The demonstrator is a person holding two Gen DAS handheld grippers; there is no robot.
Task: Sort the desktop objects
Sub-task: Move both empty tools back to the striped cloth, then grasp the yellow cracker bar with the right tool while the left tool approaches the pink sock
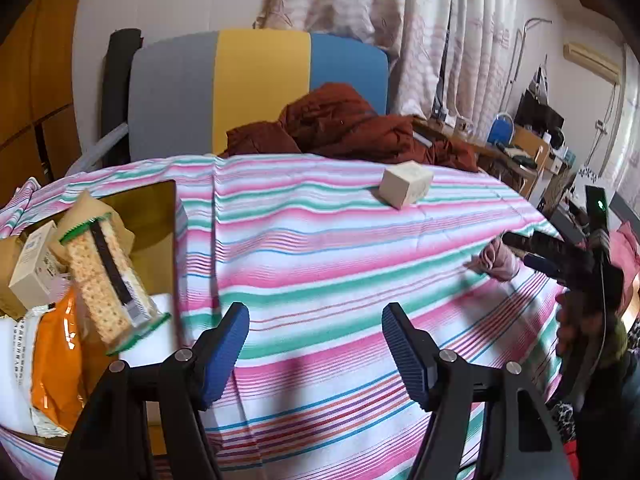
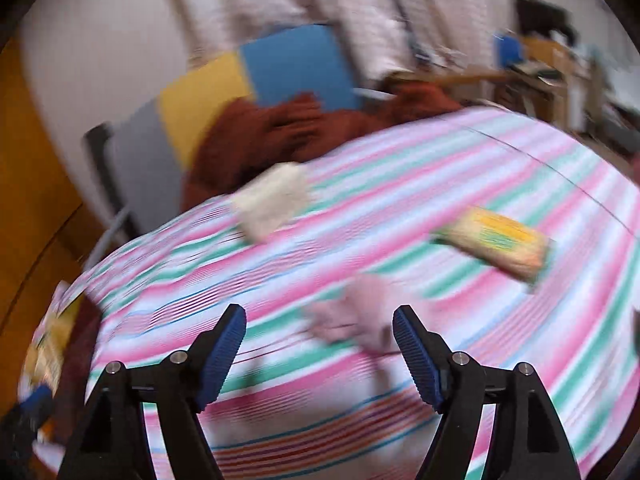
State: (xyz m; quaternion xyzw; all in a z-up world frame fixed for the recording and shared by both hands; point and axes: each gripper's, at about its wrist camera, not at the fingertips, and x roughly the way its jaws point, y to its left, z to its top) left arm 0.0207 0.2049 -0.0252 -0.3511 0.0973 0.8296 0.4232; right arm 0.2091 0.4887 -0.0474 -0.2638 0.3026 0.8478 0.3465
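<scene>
My left tongs (image 1: 315, 354) hang released, blue pads spread wide with nothing between them, over the striped cloth (image 1: 320, 248). My right tongs (image 2: 319, 354) are spread too and hold nothing; their view is smeared by blur. Just ahead of them, between the pads, lies a crumpled pink rag (image 2: 356, 316), soft and wrinkled, flat on the cloth. Farther right lies a yellow-green snack pack (image 2: 498, 244), and farther back a pale cream box (image 2: 272, 200), both well apart from the rag. Beside my left tongs, at the left edge, sits a cardboard carton (image 1: 156, 216) holding a cracker sleeve (image 1: 108, 280), an orange packet (image 1: 56, 360) and a small white box (image 1: 32, 264). A rust-red blanket (image 1: 344, 128) is heaped behind the cloth.
</scene>
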